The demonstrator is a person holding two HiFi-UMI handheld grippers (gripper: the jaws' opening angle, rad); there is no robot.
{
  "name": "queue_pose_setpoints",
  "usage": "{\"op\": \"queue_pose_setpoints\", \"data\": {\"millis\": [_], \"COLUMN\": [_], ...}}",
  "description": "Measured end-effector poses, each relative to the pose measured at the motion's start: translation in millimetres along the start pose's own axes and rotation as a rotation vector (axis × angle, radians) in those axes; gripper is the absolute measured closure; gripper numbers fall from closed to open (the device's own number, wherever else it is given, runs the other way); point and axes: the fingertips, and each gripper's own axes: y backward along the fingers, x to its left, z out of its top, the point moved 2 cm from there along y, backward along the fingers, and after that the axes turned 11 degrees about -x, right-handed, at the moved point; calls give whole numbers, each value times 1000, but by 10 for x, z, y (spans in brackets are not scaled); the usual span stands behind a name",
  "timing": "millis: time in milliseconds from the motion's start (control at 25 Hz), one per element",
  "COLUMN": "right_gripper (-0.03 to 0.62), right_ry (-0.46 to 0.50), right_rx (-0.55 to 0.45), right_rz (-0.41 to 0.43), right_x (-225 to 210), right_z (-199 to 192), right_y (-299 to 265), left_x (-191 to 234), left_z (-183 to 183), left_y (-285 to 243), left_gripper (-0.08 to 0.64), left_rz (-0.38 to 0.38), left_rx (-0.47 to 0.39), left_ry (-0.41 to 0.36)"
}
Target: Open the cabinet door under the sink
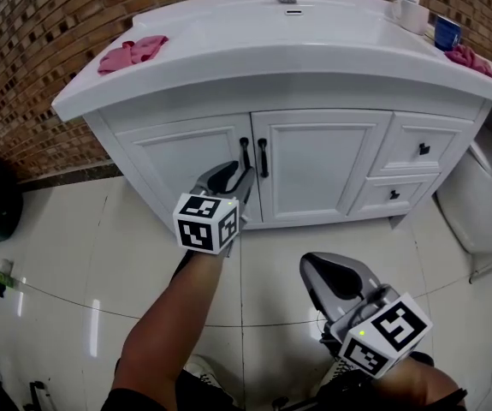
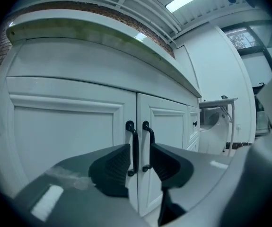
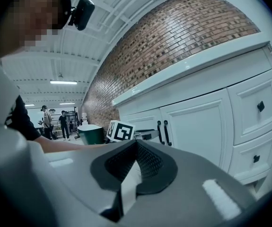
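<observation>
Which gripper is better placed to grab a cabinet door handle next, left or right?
Left. The left gripper is open, the left door handle lined up between its jaws. The right gripper is shut, farther back from the cabinet.

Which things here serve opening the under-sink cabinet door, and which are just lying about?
Job: white panelled cabinet doors, their black metal bar handles, open left gripper.
Lying about: crumpled pink cloth at left, second pink cloth at right, blue cup, white pump bottle.

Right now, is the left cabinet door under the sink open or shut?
Shut: the left door lies flush with the right door, only a thin seam between them.
</observation>
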Motion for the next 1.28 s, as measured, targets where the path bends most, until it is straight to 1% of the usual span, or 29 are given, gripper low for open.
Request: {"op": "queue_pose_setpoints", "data": {"millis": [200,320,400,480,680,1000,1280], "right_gripper": [584,584,584,584,584,584,584], "right_ry": [-10,-13,-10,-6,0,16,30], "right_rx": [4,7,8,8,9,4,6], "right_rz": [-12,-19,-23,-23,-21,-3,27], "right_x": [-82,-109,-120,-123,-112,-13,158], "right_z": [-8,-21,-22,-17,-17,6,20], "right_y": [1,8,12,14,15,-11,-10], "left_x": [16,53,74,85,67,-27,-199], "left_z": [7,-24,-40,-37,-34,-31,-43], "left_y": [-170,-231,-251,-254,-241,-48,366], "left_gripper": [419,423,446,505,515,518,517], "left_rz": [1,12,17,21,18,-6,-41], "left_rx": [-2,4,2,-4,-2,-8,-7], "left_ry": [-3,23,35,36,16,0,8]}}
